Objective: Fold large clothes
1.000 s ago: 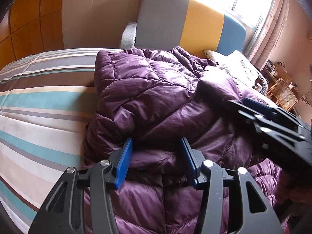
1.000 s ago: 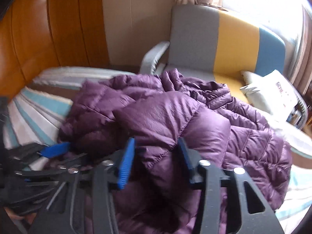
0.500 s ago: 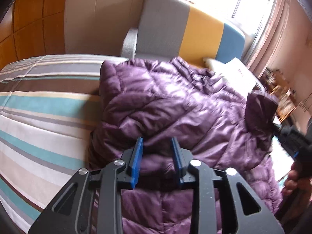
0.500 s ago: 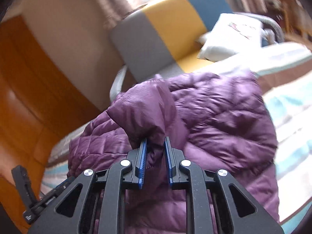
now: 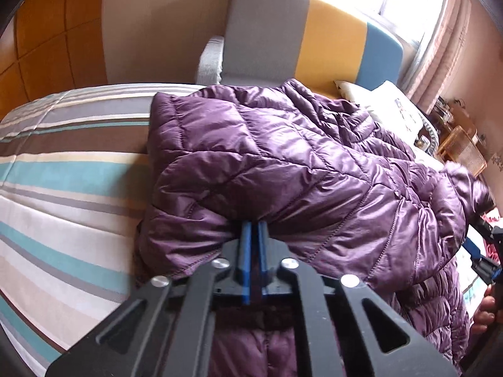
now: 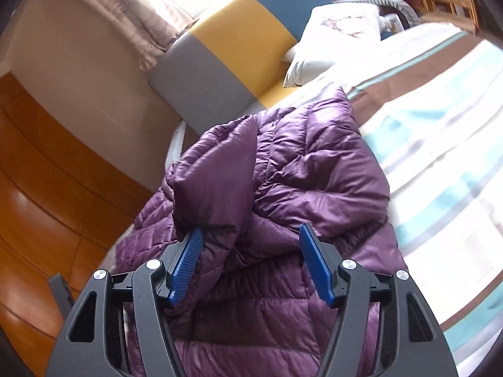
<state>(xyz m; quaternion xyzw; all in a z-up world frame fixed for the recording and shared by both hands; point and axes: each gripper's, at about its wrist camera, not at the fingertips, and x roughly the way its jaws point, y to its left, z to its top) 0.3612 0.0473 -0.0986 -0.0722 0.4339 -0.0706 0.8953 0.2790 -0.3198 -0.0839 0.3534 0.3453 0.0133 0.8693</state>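
Shiny purple quilted puffer jacket [image 5: 283, 163] on a striped bedspread [image 5: 63, 188] — left gripper [image 5: 254, 229] pinches its edge; right gripper [image 6: 248, 238] spread wide above it.

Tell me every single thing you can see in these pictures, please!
puffy jacket: one, purple and quilted, lying rumpled on the bed
bedspread: one, striped teal, brown, grey and cream, under the jacket
armchair: one, grey, yellow and blue, behind the bed
cushion: one, white with a printed picture, on the armchair
curtain: pinkish, by the bright window
wooden panelling: orange-brown, along the wall
wicker furniture: tan, far corner, too blurred to tell what it is
left gripper: one, black with blue fingers, shut on a fold of the jacket
right gripper: one, black with blue fingers, open over the jacket
hand: only partly seen, holding the right gripper
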